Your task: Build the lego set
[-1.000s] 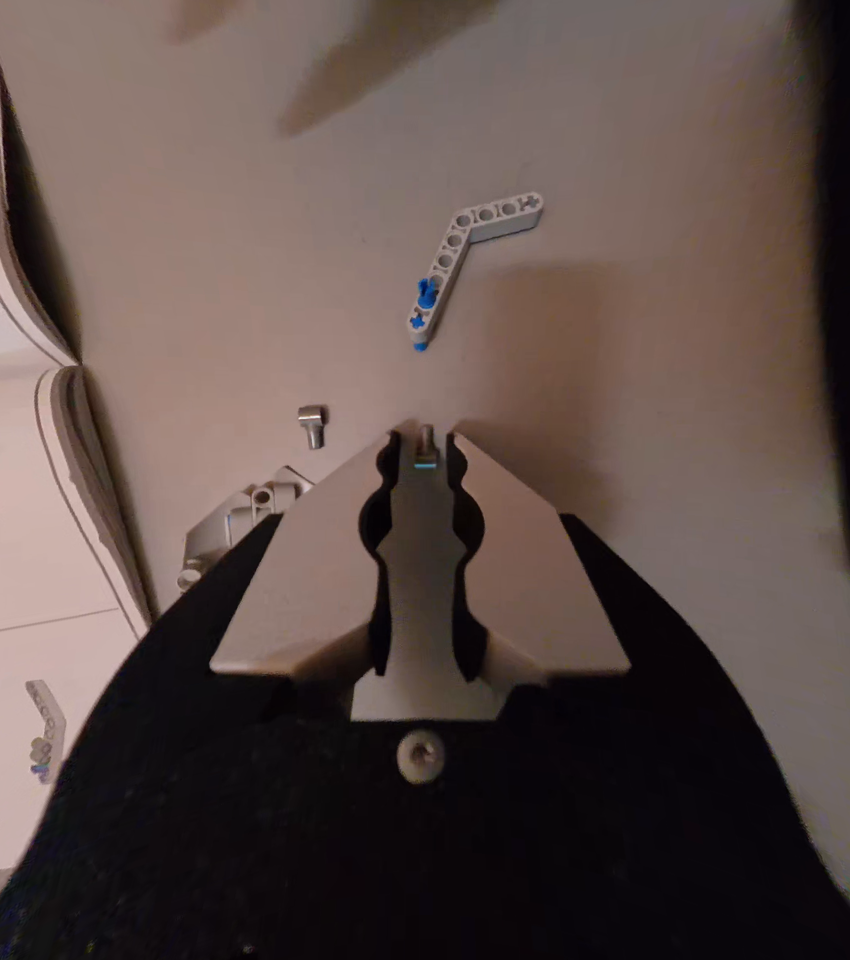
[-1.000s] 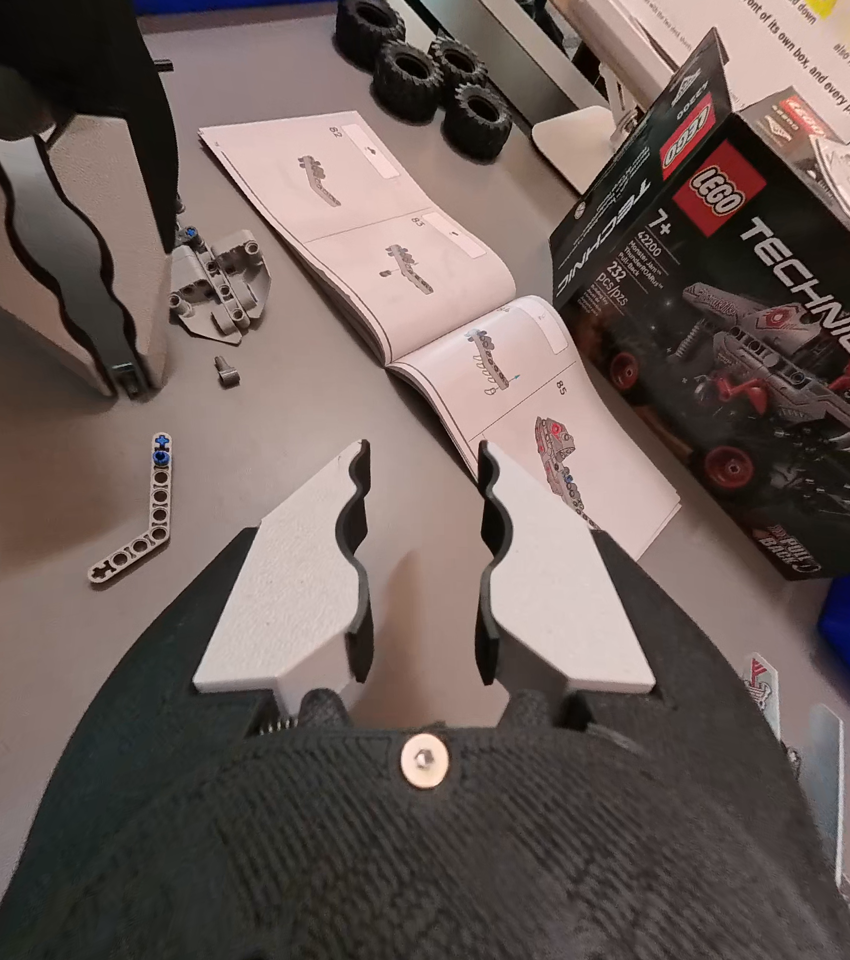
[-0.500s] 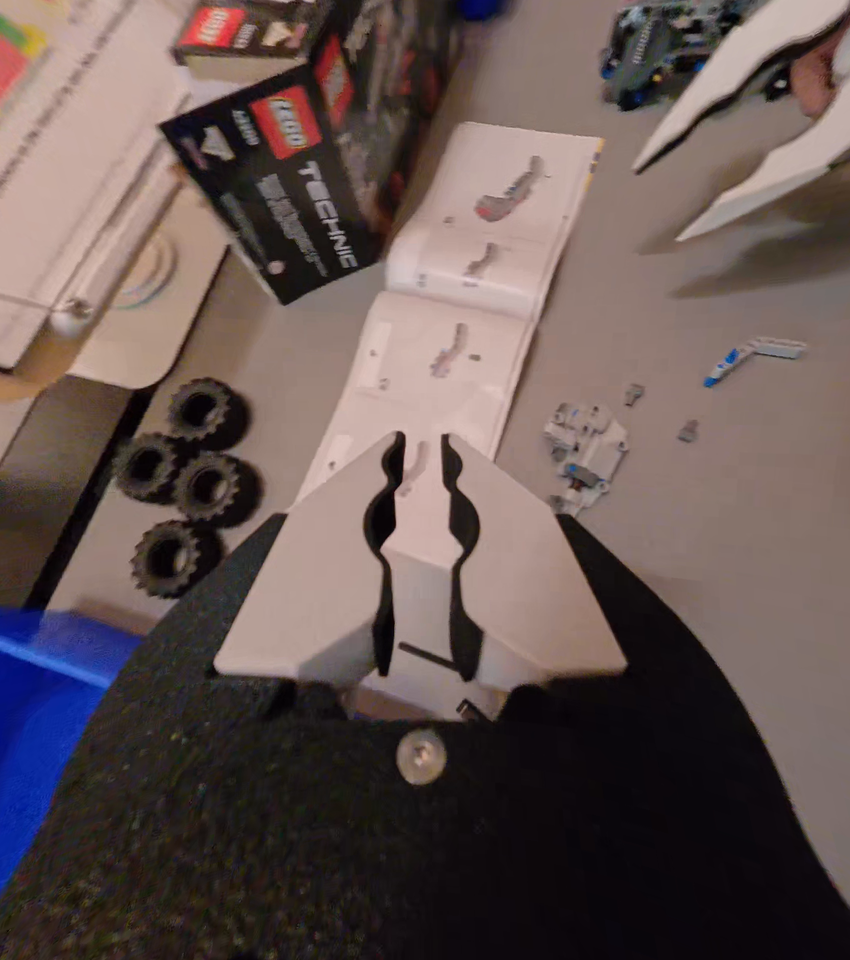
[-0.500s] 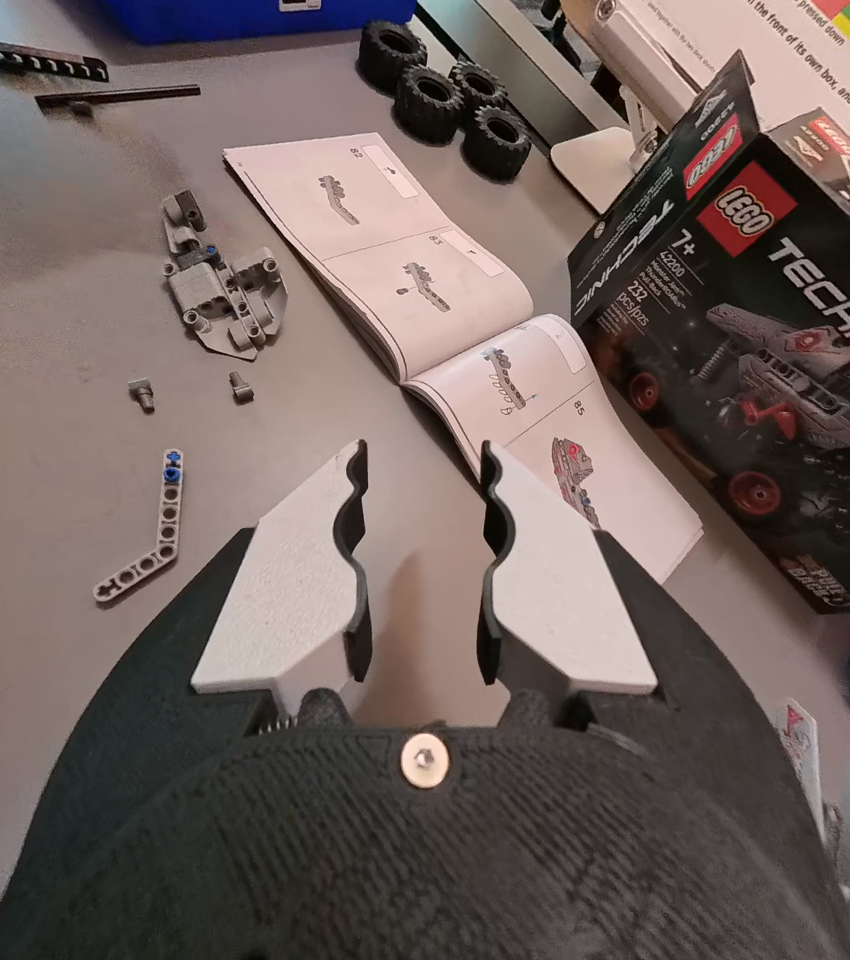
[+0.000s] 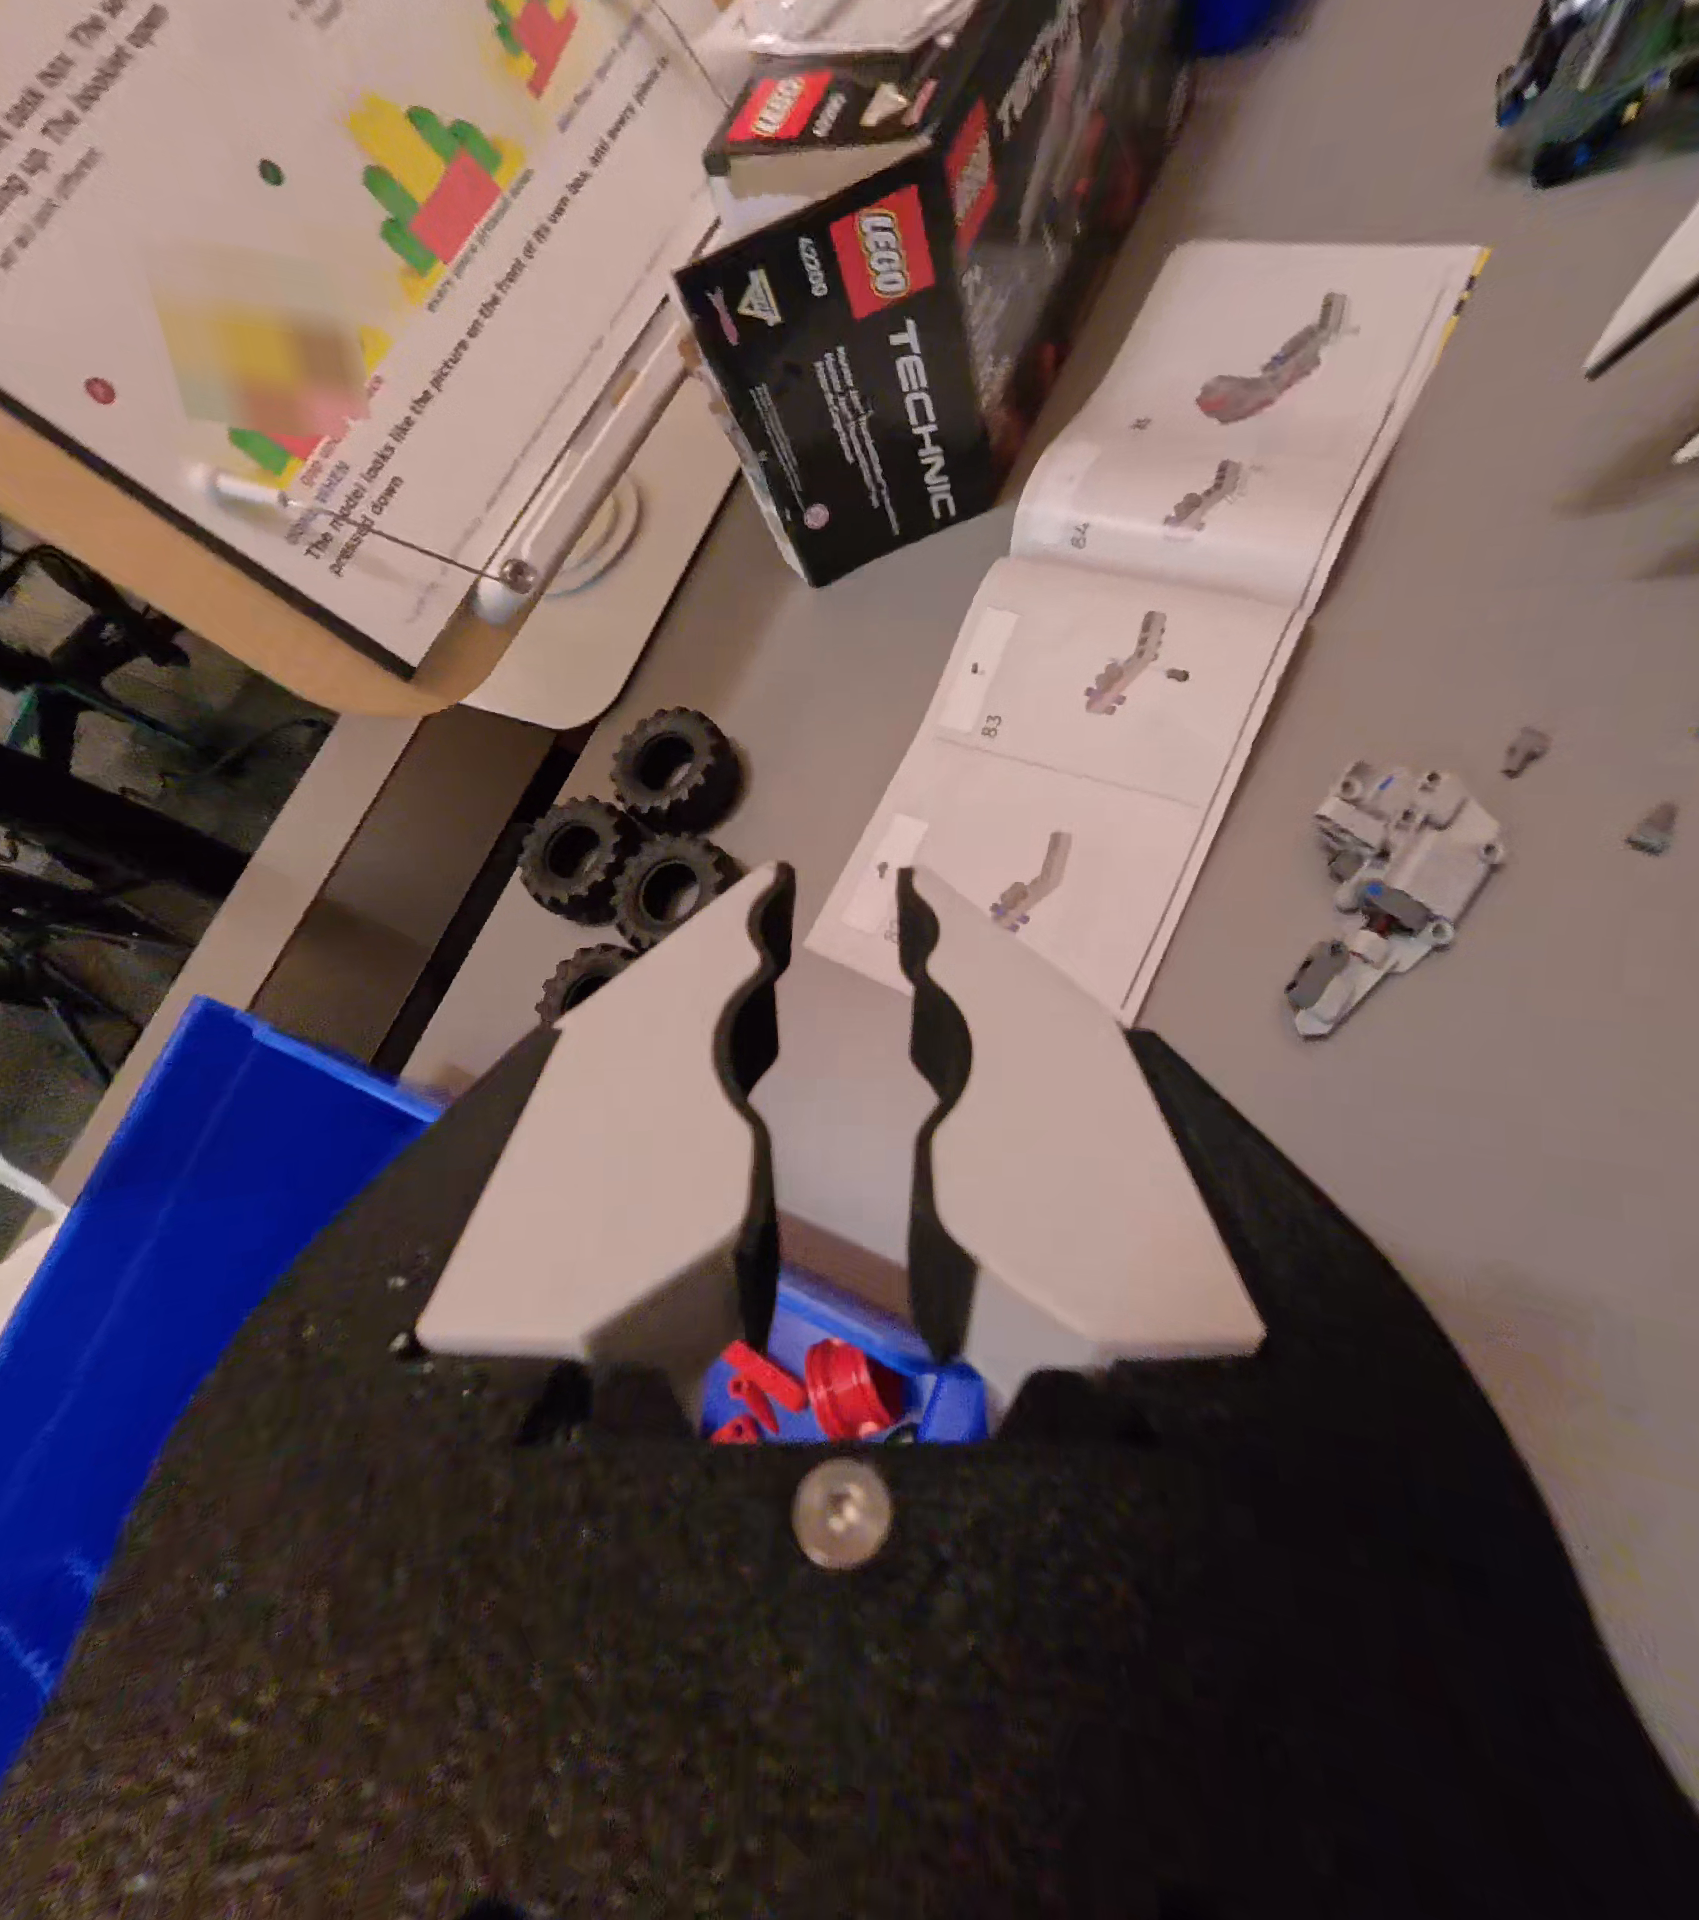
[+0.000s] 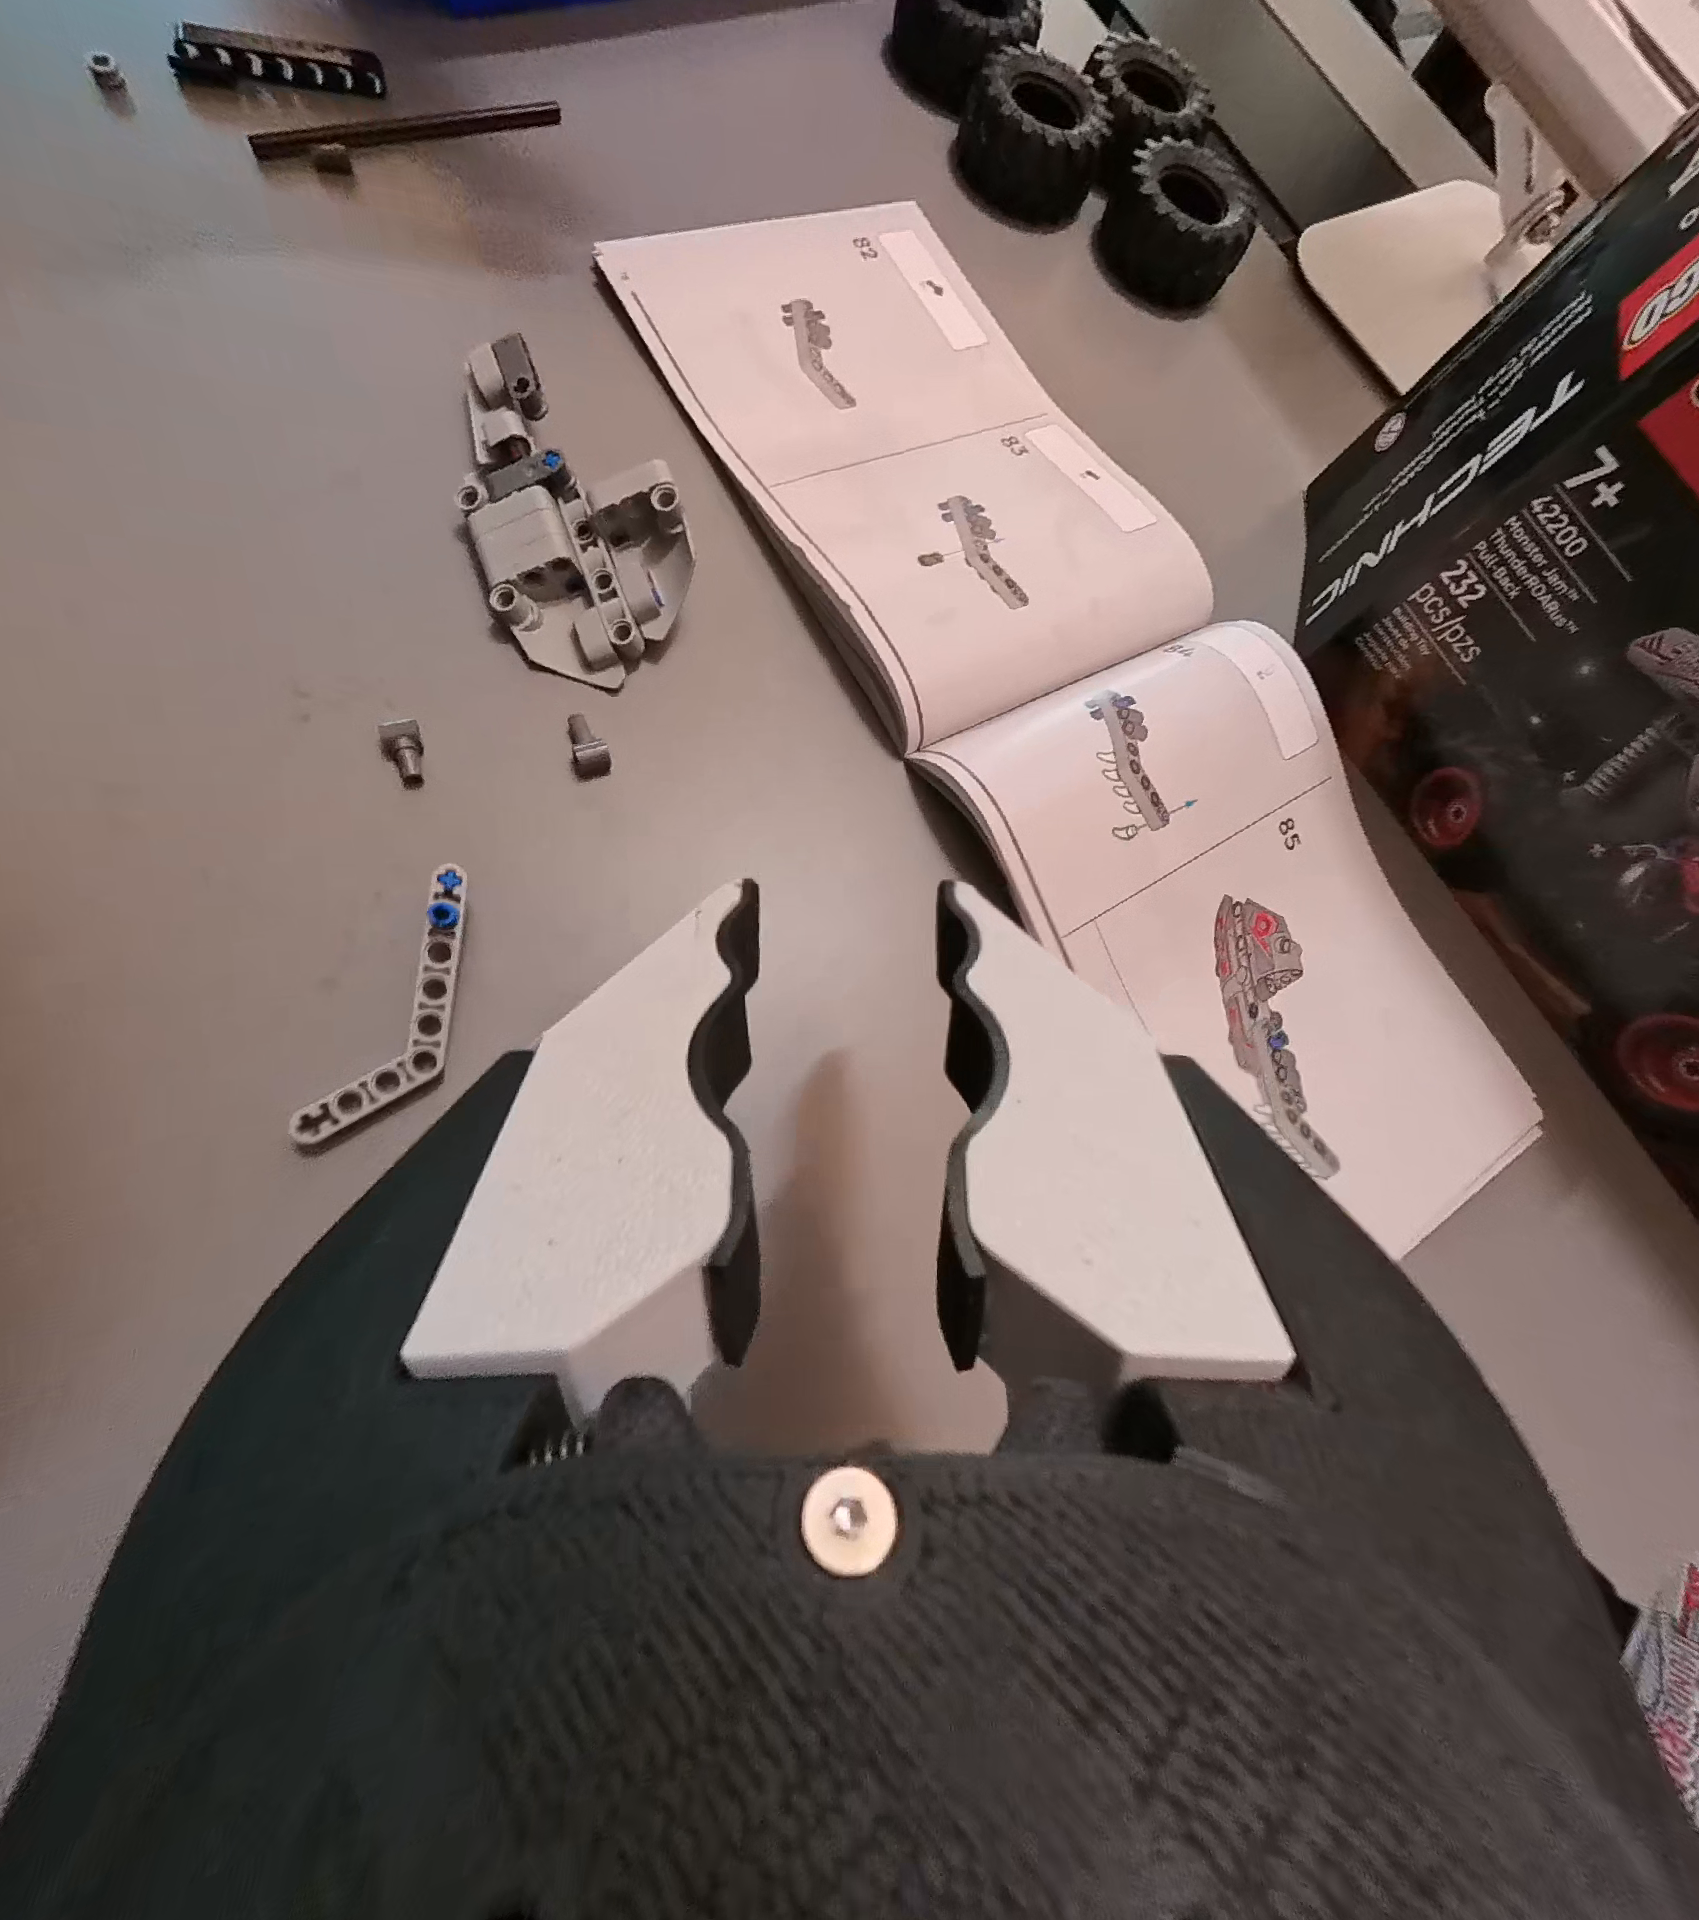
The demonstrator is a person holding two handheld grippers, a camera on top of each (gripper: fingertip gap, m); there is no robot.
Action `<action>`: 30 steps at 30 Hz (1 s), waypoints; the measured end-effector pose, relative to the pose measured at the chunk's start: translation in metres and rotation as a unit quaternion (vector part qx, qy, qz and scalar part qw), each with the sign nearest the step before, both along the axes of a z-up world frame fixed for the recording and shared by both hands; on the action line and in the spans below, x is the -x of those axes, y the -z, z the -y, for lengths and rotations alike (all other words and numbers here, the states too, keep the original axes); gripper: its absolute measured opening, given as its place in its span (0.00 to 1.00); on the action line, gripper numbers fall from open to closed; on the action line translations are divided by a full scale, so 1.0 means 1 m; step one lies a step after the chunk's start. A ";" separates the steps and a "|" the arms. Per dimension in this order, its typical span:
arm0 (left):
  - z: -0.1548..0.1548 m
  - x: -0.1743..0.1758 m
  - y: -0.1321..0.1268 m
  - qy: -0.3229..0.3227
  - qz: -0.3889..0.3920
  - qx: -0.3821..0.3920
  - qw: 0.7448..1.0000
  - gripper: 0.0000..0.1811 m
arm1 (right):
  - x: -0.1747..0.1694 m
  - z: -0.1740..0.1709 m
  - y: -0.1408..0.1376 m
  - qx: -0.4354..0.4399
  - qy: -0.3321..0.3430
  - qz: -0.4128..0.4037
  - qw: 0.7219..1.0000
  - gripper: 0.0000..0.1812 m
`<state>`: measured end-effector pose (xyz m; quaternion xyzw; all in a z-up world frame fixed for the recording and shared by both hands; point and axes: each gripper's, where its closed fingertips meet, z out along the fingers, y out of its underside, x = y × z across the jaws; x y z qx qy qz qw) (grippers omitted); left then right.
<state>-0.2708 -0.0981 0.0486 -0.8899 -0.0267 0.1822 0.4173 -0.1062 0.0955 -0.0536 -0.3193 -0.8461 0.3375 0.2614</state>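
My left gripper (image 5: 845,878) is open and empty, raised over a blue bin (image 5: 201,1195) that holds red parts (image 5: 834,1382). My right gripper (image 6: 845,899) is open and empty above the grey table. A bent grey beam (image 6: 398,1023) with blue pins (image 6: 445,904) lies to its left. Two small grey pins (image 6: 403,748) (image 6: 588,743) lie beyond it, then a grey sub-assembly (image 6: 564,540). The open instruction booklet (image 6: 928,468) lies to the right. The left wrist view also shows the sub-assembly (image 5: 1396,883), pins (image 5: 1525,750) and booklet (image 5: 1136,675).
The set's black box (image 6: 1603,623) stands right of the booklet. Several black tyres (image 6: 1084,135) sit at the table's far edge. A black beam (image 6: 279,73) and black axle (image 6: 403,130) lie far left. A sticker sheet (image 6: 1697,1714) lies near right. A signboard (image 5: 201,260) stands past the box.
My left gripper let go of a small grey pin on the table, lifted away and swung over the blue bin, with its jaws wider. My right gripper barely moved.
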 end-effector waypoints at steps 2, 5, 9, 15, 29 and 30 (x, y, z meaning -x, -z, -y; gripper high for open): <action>-0.002 -0.002 0.007 0.004 -0.023 0.029 0.999 0.09 | -0.005 0.000 0.001 -0.001 -0.003 0.001 1.000 0.16; -0.011 -0.008 0.005 0.017 -0.041 0.029 0.999 0.06 | -0.013 0.000 0.001 0.001 -0.011 -0.001 1.000 0.09; -0.033 -0.041 0.004 0.085 -0.013 -0.003 0.996 0.01 | -0.026 0.003 -0.002 0.016 -0.029 0.002 0.999 0.00; -0.064 -0.126 0.046 0.249 0.066 0.053 0.965 0.08 | -0.052 0.020 0.001 0.065 -0.063 0.047 0.995 0.13; -0.091 -0.195 0.161 0.176 0.111 0.159 0.965 0.12 | -0.062 0.055 0.034 0.104 -0.047 0.088 0.990 0.21; -0.092 -0.195 0.162 0.168 0.125 0.156 0.965 0.11 | -0.061 0.055 0.033 0.096 -0.054 0.083 0.990 0.21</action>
